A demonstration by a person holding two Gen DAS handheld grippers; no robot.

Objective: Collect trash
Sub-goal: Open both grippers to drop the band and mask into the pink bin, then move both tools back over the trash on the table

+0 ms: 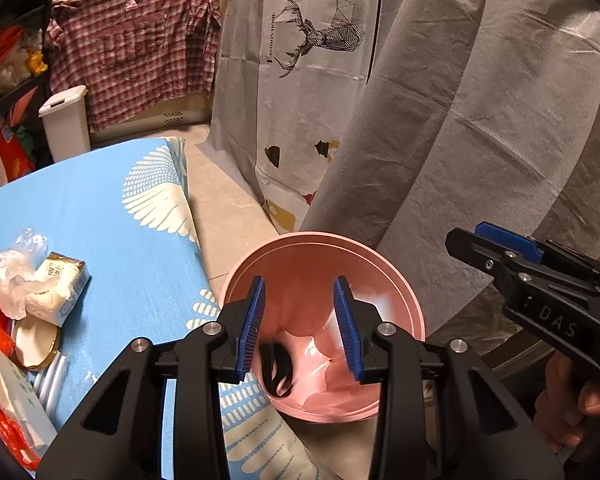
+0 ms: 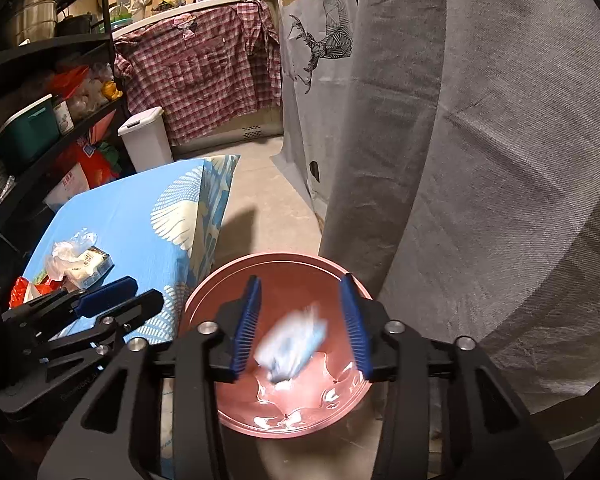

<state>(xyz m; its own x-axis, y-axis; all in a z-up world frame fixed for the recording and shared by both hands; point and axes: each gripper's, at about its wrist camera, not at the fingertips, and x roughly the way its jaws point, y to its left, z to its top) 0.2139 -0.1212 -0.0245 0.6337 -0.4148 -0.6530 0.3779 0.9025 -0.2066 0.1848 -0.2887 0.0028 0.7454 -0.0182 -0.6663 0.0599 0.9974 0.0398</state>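
Pink plastic, lined with a pink bag, forms the trash bin (image 2: pixel 284 400), the landmark for this figure; it stands on the tiled floor beside the blue-clothed surface (image 1: pixel 112 216). Right claw (image 2: pixel 300 330) is poised directly above the bin mouth with its blue pads spread and pinching nothing; a blurred white-and-blue scrap (image 2: pixel 294 350) lies between them in the view, apparently falling into the bin. Left claw (image 1: pixel 300 330) also hangs over the bin, pads spread and empty; a dark item (image 1: pixel 278 372) rests on the liner inside. The step in hand is judged to be the drop of one piece. Remaining trash lies on the surface to the left of the bin: a crumpled clear plastic bag (image 1: pixel 14 276) touching a small cream carton (image 1: pixel 60 288), a gold-rimmed lid (image 1: pixel 36 346), and red-and-white wrappers (image 1: pixel 4 392). The next move calls for a claw to swing left from the bin, descend and close on one of these. Grey draped fabric (image 2: pixel 480 160) crowds the right of the bin; the surface edge sits just beside its rim.
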